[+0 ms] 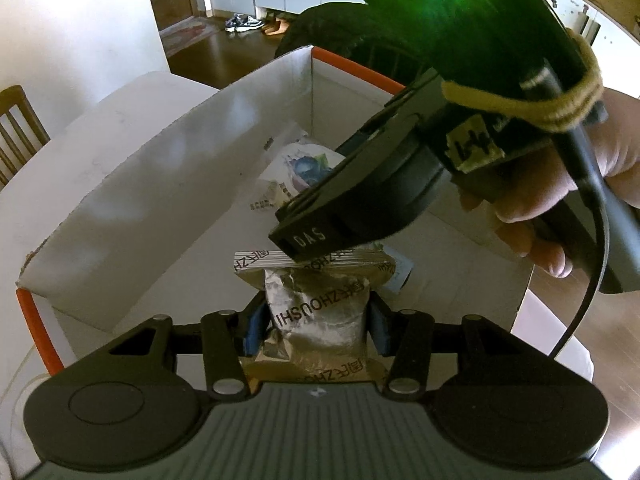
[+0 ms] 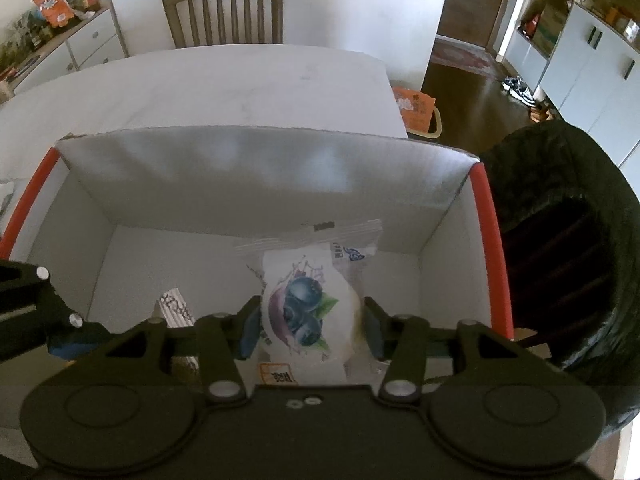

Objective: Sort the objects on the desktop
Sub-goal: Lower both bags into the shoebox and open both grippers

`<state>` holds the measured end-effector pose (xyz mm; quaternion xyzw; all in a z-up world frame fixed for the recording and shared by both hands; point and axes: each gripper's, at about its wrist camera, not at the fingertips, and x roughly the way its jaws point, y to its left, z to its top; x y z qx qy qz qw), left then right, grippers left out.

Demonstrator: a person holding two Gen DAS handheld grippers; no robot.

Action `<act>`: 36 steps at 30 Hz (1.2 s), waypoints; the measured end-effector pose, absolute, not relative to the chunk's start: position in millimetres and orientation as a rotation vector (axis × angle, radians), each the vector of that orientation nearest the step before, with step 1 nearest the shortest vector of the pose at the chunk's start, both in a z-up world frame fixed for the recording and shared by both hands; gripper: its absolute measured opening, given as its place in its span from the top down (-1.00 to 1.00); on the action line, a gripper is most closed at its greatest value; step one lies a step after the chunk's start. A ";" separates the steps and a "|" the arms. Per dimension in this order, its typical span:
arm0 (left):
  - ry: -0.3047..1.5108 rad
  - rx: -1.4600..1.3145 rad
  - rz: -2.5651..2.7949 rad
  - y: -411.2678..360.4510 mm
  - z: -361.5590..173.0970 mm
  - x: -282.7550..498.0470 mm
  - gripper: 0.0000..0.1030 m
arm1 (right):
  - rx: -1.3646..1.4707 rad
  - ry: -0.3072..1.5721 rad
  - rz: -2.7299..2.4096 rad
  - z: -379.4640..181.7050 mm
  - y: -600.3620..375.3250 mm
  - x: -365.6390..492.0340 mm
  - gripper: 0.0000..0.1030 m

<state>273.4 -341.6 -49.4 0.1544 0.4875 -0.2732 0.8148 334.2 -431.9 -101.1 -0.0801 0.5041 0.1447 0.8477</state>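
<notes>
Holding a snack pack apiece over the open box, both grippers look to be at the drop-off step of the sort. The left gripper has its blue pads pressed on the sides of a silver pack, which hangs just above the box floor; the right gripper clamps a white blueberry pack the same way, low inside the box near the far wall. Neither pack has been let go yet. The next move, as I judge it, is to spread the jaws and lift straight out, with care that the two tools, close together in the left view, do not knock each other or the cardboard walls. A hand grips the right tool's handle. The box, white with orange edges, sits on a pale table. Beyond it stand a wooden chair, white cabinets and a dark wood floor with shoes.
</notes>
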 end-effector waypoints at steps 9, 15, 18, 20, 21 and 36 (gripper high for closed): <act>1.065 0.264 -0.576 -332.1 -52.4 271.4 -0.24 | -0.143 1.059 0.291 -101.0 -438.1 337.3 -0.10; 1.060 0.239 -0.560 -326.5 -49.3 269.6 -0.26 | -0.130 1.049 0.310 -97.2 -436.7 335.2 -0.31; 1.061 0.219 -0.553 -322.7 -48.1 268.5 -0.28 | -0.136 1.036 0.322 -92.2 -434.5 332.7 -0.42; 1.056 0.201 -0.547 -319.6 -47.1 267.3 -0.31 | -0.137 1.028 0.329 -88.5 -434.0 331.0 -0.47; 1.051 0.193 -0.545 -317.0 -46.1 265.7 -0.32 | -0.135 1.024 0.334 -86.0 -434.2 330.1 -0.49; 1.021 0.171 -0.532 -303.0 -37.8 247.4 -0.44 | -0.082 0.954 0.377 -45.6 -451.0 313.0 -0.72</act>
